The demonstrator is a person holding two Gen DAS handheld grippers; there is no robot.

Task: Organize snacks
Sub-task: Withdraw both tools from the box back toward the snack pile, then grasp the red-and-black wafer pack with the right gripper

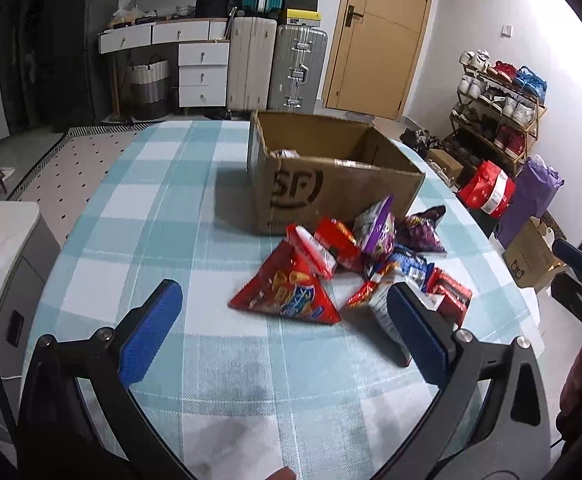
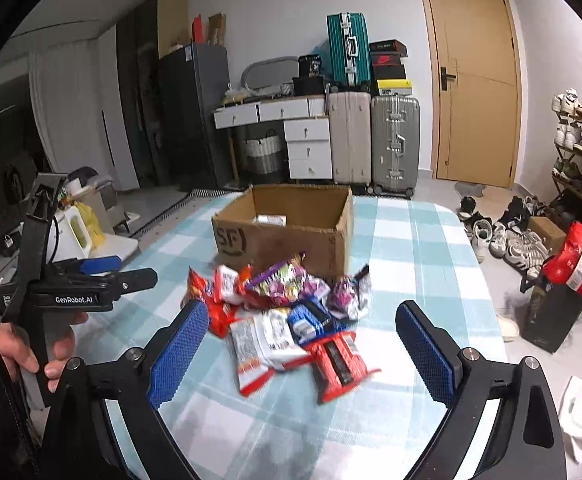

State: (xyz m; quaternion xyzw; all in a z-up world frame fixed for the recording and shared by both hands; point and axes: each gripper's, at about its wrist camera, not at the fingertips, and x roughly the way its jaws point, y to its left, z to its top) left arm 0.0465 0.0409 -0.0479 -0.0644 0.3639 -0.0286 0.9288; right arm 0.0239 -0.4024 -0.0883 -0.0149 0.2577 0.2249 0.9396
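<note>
A heap of several snack packets (image 1: 355, 264) lies on the checked tablecloth in front of an open cardboard box (image 1: 331, 168). In the left wrist view my left gripper (image 1: 287, 300) hovers open just short of the heap, a red triangular bag (image 1: 287, 292) lying between and beyond its blue pads. In the right wrist view the same heap (image 2: 291, 320) sits ahead, and my right gripper (image 2: 303, 320) is open wide, with a white packet (image 2: 263, 344) and a red packet (image 2: 339, 360) on the table between its fingers, untouched. The box (image 2: 287, 232) stands behind with little visible inside.
The table (image 1: 151, 208) has a blue and white checked cloth. Suitcases, drawers and a wooden door (image 2: 475, 80) stand at the back. A shoe rack (image 1: 499, 112), bags and loose shoes fill the floor on the right. A hand holds the left gripper's handle (image 2: 51, 300).
</note>
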